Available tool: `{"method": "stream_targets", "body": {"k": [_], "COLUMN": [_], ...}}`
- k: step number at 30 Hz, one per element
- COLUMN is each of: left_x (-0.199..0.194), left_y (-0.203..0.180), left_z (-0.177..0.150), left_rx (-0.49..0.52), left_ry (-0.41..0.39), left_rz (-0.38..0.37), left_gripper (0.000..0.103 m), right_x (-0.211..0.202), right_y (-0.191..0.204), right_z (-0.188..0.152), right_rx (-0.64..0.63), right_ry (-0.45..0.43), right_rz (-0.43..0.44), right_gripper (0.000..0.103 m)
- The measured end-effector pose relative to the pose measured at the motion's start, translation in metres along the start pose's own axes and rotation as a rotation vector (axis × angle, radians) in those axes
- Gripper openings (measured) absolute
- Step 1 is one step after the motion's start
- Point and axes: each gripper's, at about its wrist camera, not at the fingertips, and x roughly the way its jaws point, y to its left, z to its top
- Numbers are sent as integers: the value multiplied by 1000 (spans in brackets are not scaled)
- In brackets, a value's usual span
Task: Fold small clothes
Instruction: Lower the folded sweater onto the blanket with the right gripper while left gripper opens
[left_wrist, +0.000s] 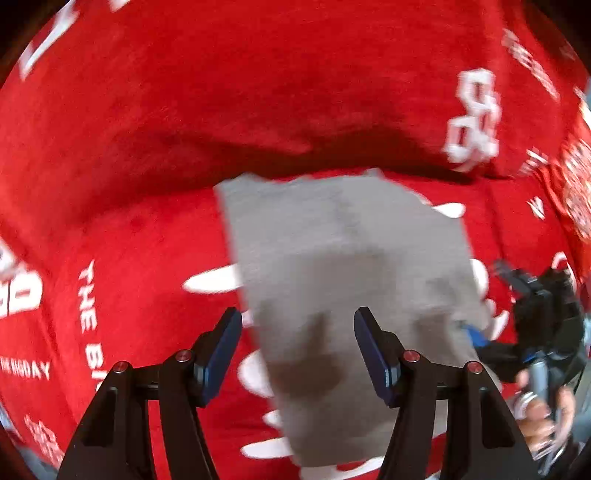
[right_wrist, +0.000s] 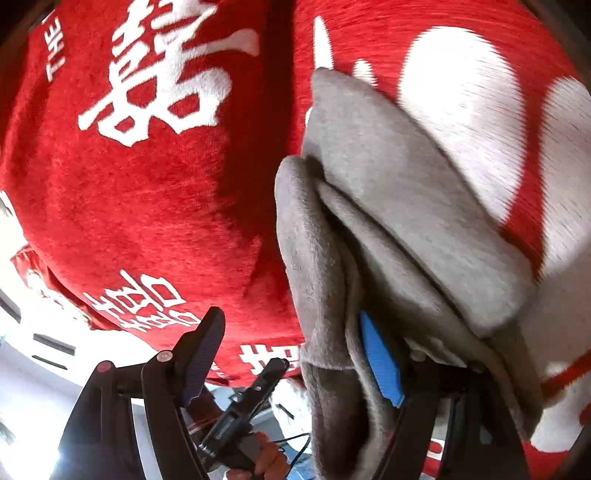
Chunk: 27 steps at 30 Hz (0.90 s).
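The left wrist view looks steeply down, close over the grey cloth (left_wrist: 351, 266); the right wrist view faces it nearly level, closer still; both share the red blanket (left_wrist: 147, 110).

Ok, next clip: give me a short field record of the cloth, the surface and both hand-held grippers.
garment: grey cloth, folded into layers, lying on the blanket
surface: red blanket with white lettering
left hand-held gripper: open, above the cloth, holding nothing
right hand-held gripper: open, cloth draped over one finger, not clamped
fold status: partly folded
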Motion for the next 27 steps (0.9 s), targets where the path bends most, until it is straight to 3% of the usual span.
{"method": "stream_targets", "body": {"k": [6, 7, 8, 9, 12, 15, 18, 22, 25, 27], "left_x": [13, 15, 17, 20, 26, 24, 17, 22, 32, 41], "left_y": [36, 37, 38, 38, 38, 38, 31, 13, 0, -4], "left_z": [-19, -21, -22, -24, -26, -25, -22, -19, -22, -25], "left_rx": [-126, -126, -121, -116, -117, -135, -111, -46, -15, 2], "left_ry": [38, 40, 46, 50, 62, 50, 23, 16, 32, 41], "left_rz": [24, 25, 30, 37, 44, 25, 24, 16, -11, 8], "left_gripper": [64, 64, 64, 64, 64, 64, 64, 64, 65, 80], "right_x": [40, 47, 56, 62, 64, 41, 20, 0, -4, -9], "right_y": [38, 44, 51, 58, 85, 108, 112, 87, 59, 41], "right_z": [4, 4, 3, 0, -14, -20, -17, -2, 6, 7], "right_rx": [-168, -208, -267, -321, -481, -556, -554, -473, -433, -404], "right_ry": [124, 142, 168, 178, 167, 106, 53, 4, -1, -1], "right_rz": [-199, -252, -335, -403, -452, -381, -384, -452, -581, -610], "right_gripper": [74, 60, 28, 14, 14, 14, 14, 14, 14, 16]}}
